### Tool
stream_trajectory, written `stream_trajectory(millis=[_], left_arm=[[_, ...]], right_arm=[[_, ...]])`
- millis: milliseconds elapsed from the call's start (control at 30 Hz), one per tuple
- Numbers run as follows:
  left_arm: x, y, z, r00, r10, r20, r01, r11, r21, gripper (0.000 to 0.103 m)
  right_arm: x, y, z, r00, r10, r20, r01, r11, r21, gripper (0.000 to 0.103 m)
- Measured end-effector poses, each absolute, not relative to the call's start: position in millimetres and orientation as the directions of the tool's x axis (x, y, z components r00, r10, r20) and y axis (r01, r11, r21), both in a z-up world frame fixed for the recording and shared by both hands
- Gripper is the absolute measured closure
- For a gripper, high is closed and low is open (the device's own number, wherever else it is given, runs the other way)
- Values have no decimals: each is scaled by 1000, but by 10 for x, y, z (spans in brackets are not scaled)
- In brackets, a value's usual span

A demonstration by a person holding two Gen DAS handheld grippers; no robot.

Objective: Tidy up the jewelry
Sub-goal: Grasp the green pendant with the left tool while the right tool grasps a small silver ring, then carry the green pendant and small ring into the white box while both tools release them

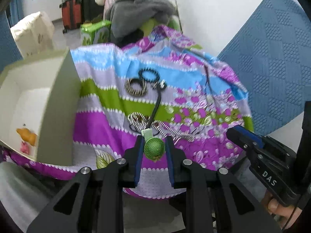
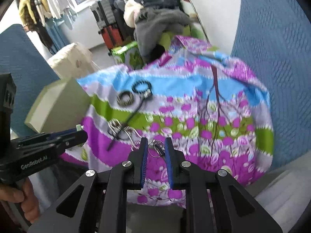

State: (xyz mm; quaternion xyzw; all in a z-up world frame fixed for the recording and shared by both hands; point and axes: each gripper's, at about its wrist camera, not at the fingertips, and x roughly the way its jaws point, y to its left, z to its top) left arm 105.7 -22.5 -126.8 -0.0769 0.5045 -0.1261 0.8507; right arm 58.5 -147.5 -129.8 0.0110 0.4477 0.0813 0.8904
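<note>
cloth: striped and floral, purple/green/blue, draped over the work surface – fills both views; jewelry lies along its middle.
box: pale open box at the left edge of the cloth. Left wrist view looks inside – an orange piece and a pink piece on its floor. Right wrist view gives only the outer walls, nothing of the contents.
left gripper: jaws narrow, a green woven ball ornament between the blue pads with a pale green tab sticking out past the tips. Left pad touches the ball; a sliver of gap shows on the right, so I can't call the grip firm. In the right wrist view it shows side-on at the left, only the pale tab visible at its tip, ball hidden.
right gripper: jaws narrow, closed on a small metal ring with a dark charm, held off the cloth. Left wrist view shows just its tip at the right, the ring hidden.
black beaded bracelet: far middle of the cloth.
striped ring bangle: touching the bracelet, on its near-left side.
black cord: runs from the bracelet toward the near side.
silver coil pieces: near end of the cord, just beyond the left gripper's tips.
</note>
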Motion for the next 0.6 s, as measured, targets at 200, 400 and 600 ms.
stream_trajectory(millis=[200,400,600], left_arm=[[1029,-155,-877,518,-307,-799,161,952,-261,80],[1025,14,-556,565,-316,-762,164,948,-272,80],[1035,244,-357,599,-299,-743,150,953,-262,80]], right_arm=[[588,-1359,-940,630,177,-756,-175,981,83,88],[649,-1258,-602,671,201,-714,-200,976,87,88],[755,-1090,-325,695,225,-683,-233,969,82,88]])
